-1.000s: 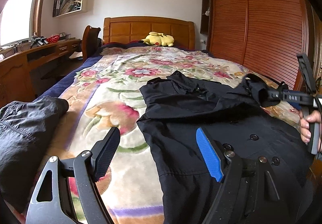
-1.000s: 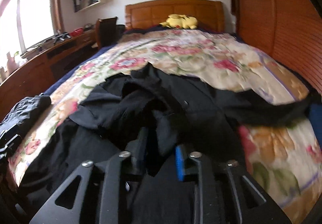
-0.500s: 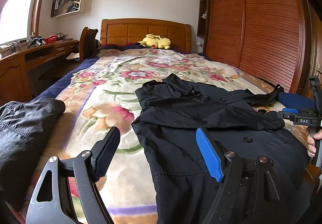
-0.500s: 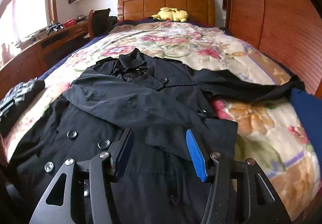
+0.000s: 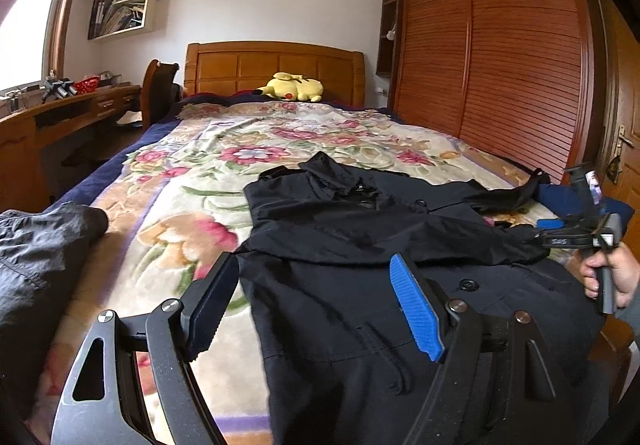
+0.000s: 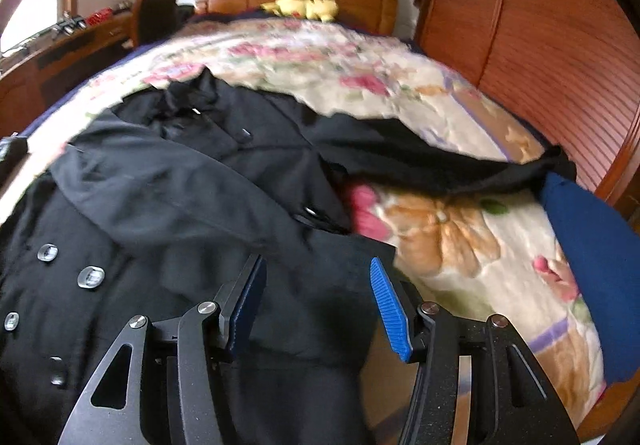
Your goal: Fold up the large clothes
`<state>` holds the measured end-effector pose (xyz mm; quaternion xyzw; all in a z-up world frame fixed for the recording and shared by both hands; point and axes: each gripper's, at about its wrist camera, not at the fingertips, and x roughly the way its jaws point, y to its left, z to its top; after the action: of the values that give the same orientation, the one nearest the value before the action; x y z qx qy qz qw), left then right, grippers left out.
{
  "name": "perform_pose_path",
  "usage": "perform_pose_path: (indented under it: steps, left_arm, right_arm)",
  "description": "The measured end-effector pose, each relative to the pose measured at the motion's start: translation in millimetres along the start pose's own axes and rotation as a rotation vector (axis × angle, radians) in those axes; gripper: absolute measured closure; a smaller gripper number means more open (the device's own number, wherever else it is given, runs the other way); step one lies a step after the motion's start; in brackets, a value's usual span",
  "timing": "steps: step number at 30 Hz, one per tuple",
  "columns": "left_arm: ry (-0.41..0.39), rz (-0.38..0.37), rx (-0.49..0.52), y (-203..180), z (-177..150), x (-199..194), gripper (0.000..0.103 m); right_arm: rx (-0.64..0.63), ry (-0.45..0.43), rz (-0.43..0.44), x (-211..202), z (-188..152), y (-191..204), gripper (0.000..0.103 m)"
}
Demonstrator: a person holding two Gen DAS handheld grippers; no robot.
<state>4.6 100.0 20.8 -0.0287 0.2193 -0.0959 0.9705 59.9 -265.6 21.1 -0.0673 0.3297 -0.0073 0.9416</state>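
A black coat (image 5: 360, 245) is laid front-up on the floral blanket (image 5: 192, 173) of a bed, its collar toward the wooden headboard (image 5: 276, 65). One sleeve (image 6: 168, 189) is folded across the chest, while the other sleeve (image 6: 440, 161) is stretched out toward the blanket's edge beside a blue cloth (image 6: 592, 245). The left tongs (image 5: 316, 305) are held apart above the coat's near edge, with nothing clamped between them. The right tongs (image 6: 316, 297) are also held apart, over the folded sleeve's end, with no fabric gripped. A yellow plush toy (image 5: 292, 87) is seen by the headboard, and a dark garment (image 5: 36, 245) is seen at the left.
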Motion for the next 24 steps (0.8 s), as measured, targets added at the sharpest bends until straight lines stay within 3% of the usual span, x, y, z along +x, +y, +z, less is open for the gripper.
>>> perform_pose_path:
  steps: [6,12,13,14,17,24]
  left_arm:
    - [0.002,-0.036,0.027,-24.8,3.9,9.7,0.024]
    - [0.01,-0.076,0.05,-49.7,7.8,20.0,0.024]
    - [0.012,-0.085,0.051,-54.8,8.2,21.8,0.024]
    - [0.012,-0.094,0.055,-59.8,8.8,23.7,0.024]
    - [0.019,-0.112,0.075,-78.0,9.0,33.0,0.024]
    - [0.035,-0.133,0.104,-108.0,7.2,54.9,0.024]
  right_arm:
    - [0.048,0.076,-0.02,27.8,3.4,-25.0,0.047]
    - [0.066,0.113,0.068,38.5,-7.3,-33.0,0.047]
    - [0.061,0.11,0.09,39.5,-9.0,-33.3,0.057]
    - [0.053,0.11,0.114,40.1,-10.0,-33.1,0.073]
    - [0.005,0.082,0.096,38.0,-13.6,-31.7,0.099]
    - [0.027,0.027,0.099,25.6,-17.7,-41.3,0.099]
